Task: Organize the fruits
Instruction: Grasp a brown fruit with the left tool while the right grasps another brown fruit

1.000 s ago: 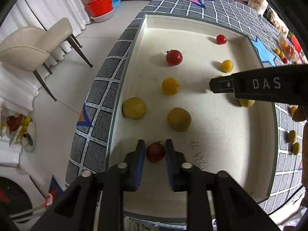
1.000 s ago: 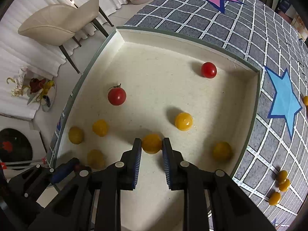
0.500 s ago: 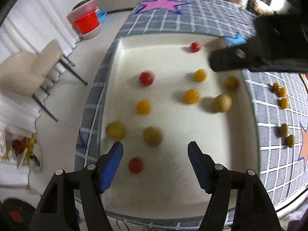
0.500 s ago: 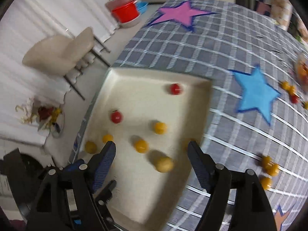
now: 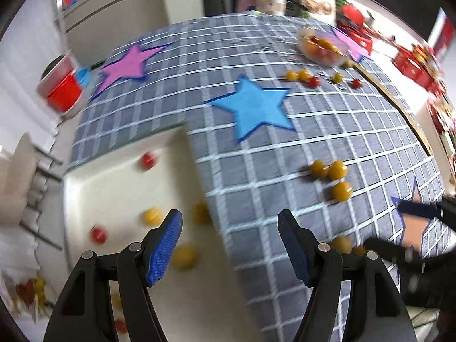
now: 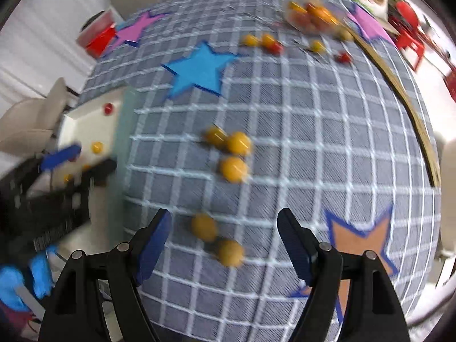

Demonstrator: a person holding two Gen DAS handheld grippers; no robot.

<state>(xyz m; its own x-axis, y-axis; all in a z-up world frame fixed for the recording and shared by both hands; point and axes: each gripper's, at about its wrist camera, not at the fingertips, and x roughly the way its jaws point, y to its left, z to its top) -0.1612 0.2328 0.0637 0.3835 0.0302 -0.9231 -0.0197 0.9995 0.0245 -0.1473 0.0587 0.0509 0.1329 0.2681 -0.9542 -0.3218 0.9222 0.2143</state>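
My left gripper (image 5: 230, 232) is open and empty above the right edge of the white tray (image 5: 108, 176), which holds several red and yellow tomatoes, one red (image 5: 148, 160) at the far end. My right gripper (image 6: 223, 235) is open and empty above two yellow tomatoes (image 6: 203, 226) on the grey checked tablecloth. Three more yellow tomatoes (image 6: 233, 168) lie just beyond them; they also show in the left wrist view (image 5: 336, 171). The tray shows at the left of the right wrist view (image 6: 85, 125), partly hidden by the left gripper (image 6: 61, 154).
A clear bowl of tomatoes (image 5: 322, 48) stands at the far side, with loose red and yellow tomatoes (image 5: 302, 75) near it. A blue star (image 5: 253, 108) marks the cloth. A red tub (image 5: 61, 91) and a beige chair (image 6: 31, 119) stand beyond the table's left edge.
Both grippers let go of their tomatoes in the tray, opened wide, and swung right, away from the tray toward the loose yellow tomatoes on the cloth.
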